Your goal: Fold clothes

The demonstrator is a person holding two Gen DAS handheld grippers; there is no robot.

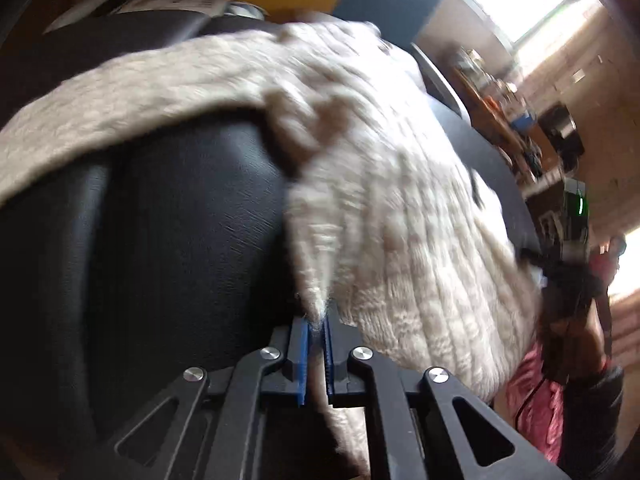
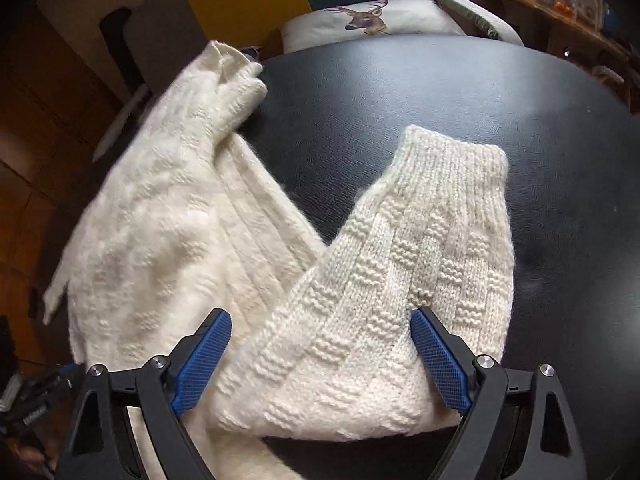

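Left gripper (image 1: 316,330) pinches an edge of the cream chunky-knit sweater (image 1: 400,208), spread on the black leather-look tabletop (image 2: 400,92) | right gripper (image 2: 320,360) gaping, straddling the ribbed sleeve (image 2: 400,248), pads not pressing | risk: thin pinch slips, bulky knit bunches, far edge slides off | containers: none seen

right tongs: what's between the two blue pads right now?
A sleeve of the cream knit sweater lies between the pads of the right tongs, on the black table. Jaws stand wide, not pressing it. Shows in the right wrist view.
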